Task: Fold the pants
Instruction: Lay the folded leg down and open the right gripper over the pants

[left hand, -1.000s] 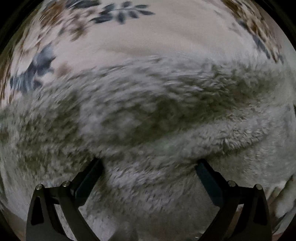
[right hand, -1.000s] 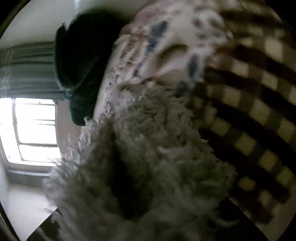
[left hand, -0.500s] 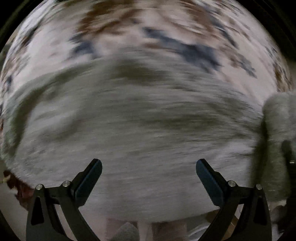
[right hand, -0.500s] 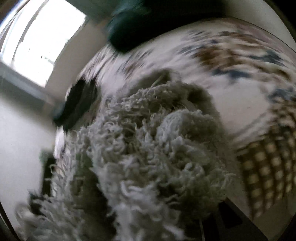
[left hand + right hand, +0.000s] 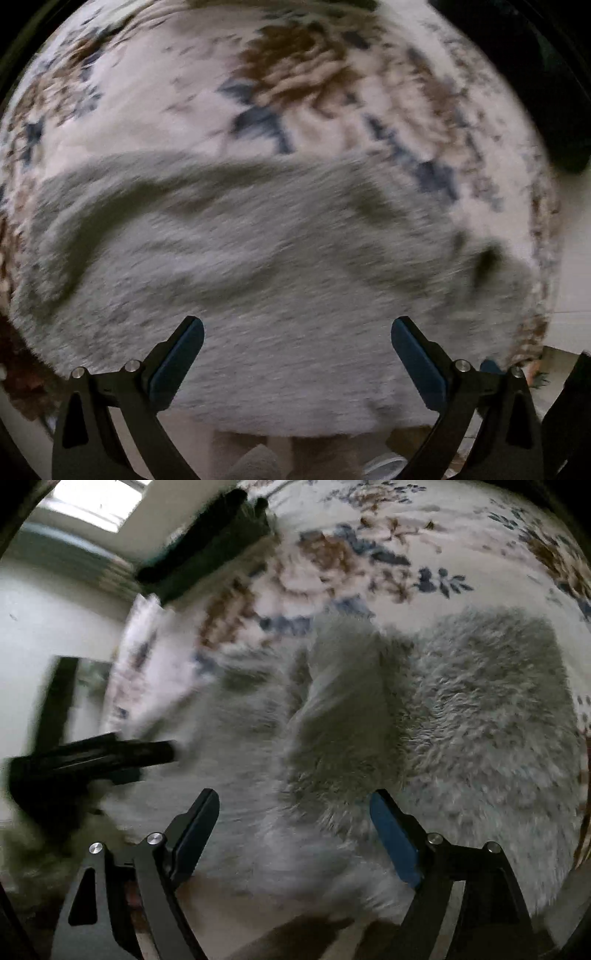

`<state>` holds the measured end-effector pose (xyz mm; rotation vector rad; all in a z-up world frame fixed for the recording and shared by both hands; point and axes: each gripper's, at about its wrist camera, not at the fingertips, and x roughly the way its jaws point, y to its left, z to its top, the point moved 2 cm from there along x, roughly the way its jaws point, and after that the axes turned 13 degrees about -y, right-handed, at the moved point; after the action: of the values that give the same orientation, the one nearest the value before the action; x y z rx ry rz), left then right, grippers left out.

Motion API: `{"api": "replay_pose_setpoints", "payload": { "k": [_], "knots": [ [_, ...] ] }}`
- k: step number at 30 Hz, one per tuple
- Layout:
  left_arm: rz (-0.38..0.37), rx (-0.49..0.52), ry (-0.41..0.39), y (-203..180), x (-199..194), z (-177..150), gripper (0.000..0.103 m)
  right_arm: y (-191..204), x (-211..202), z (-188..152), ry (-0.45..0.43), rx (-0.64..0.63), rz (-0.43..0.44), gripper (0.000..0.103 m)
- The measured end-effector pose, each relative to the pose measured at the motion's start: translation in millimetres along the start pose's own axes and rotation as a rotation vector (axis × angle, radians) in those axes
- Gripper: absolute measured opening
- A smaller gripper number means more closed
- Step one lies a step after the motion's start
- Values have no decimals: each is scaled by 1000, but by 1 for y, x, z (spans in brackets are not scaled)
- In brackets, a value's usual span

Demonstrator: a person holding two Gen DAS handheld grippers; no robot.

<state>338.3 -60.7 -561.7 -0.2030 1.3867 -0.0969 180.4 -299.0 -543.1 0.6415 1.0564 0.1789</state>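
The pants (image 5: 277, 266) are grey, fluffy fleece, lying on a floral bedspread (image 5: 147, 103). In the left wrist view they fill the middle, with dark creases. My left gripper (image 5: 297, 328) is open and empty, above the near edge of the pants. In the right wrist view the pants (image 5: 480, 709) lie in a heap with a raised fold in the middle. My right gripper (image 5: 293, 805) is open and empty just above them. The left gripper (image 5: 110, 753) shows as a dark blurred shape at the left of the right wrist view.
The floral bedspread (image 5: 424, 546) extends beyond the pants. A dark green cushion or folded cloth (image 5: 207, 546) lies at the far edge of the bed. A window (image 5: 96, 498) and pale wall are at the upper left. The bed's near edge and floor show at the bottom.
My right gripper has let go of the fleece it held and now stands open above the pants. My left gripper has pulled back; both views are motion-blurred.
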Motion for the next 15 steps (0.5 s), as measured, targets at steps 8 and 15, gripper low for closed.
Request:
{"api": "replay_pose_setpoints", "payload": {
  "k": [8,15],
  "knots": [
    [-162,88,35,-67,31,-40,103,-70,-42,5,-28,151,-344,86],
    [-143,245,35,-108,65,-77,17,-119,-48,-5,-25,257,-463,86]
  ]
}}
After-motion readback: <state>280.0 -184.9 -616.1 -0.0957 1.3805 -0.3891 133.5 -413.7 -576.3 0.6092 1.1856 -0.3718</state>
